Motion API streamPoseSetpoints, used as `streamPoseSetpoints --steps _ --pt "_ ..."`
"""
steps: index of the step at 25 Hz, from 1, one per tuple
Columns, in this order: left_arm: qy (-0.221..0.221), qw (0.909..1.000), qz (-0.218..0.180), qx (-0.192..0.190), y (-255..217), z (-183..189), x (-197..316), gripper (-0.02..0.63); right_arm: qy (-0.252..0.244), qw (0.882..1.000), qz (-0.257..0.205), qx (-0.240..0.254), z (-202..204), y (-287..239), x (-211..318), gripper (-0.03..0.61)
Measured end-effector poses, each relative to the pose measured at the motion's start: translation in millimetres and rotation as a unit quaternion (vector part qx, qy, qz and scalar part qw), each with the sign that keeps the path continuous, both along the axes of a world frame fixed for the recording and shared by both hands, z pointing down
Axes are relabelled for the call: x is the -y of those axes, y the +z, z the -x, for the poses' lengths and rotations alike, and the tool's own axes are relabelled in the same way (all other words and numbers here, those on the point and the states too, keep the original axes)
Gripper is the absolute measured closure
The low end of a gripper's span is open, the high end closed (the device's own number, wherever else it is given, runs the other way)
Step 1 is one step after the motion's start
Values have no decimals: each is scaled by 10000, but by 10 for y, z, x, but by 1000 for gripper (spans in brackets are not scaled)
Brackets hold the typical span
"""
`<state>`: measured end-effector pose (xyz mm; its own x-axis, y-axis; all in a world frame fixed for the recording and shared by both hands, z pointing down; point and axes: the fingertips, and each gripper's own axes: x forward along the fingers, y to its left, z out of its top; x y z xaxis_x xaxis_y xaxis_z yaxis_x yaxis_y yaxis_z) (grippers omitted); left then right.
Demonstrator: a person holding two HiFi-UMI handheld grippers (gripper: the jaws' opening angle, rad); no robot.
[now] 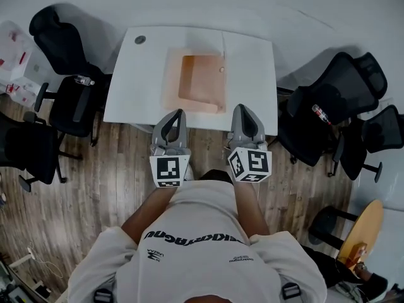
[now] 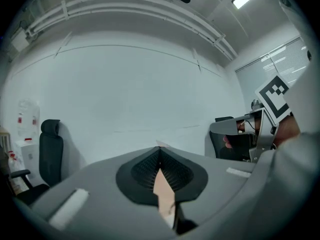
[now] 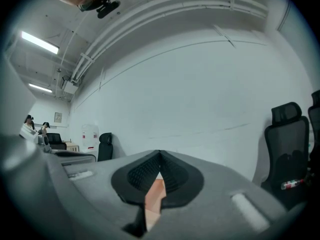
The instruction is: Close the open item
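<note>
Head view: the box (image 1: pixel 201 81) lies open in the middle of the table (image 1: pixel 136 87). The left gripper (image 1: pixel 180 115) and the right gripper (image 1: pixel 240 111) hang near its front side.

Left gripper view: jaws pressed together, holding nothing.

Right gripper view: the same.

By my judgement, the closing is not yet begun.

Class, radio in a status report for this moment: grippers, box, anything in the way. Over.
Left gripper and right gripper shut, empty, at the table's near edge. Box open. Nothing blocking.
</note>
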<state>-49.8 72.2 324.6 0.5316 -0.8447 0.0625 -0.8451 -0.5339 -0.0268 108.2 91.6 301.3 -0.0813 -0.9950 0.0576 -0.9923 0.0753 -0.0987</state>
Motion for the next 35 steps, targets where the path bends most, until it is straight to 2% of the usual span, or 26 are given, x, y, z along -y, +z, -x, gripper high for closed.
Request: streamPoseSetpoints --steps 11,25,35 --pt "64 9997 184 130 169 -286 356 607 36 9996 263 116 -323 215 321 580" --pt "-264 9980 467 338 426 -469 1012 607 -424 9957 790 242 -468 653 1068 580" --pt "-450 9958 646 468 611 -570 1235 607 -690 9894 1223 373 -611 994 1363 580"
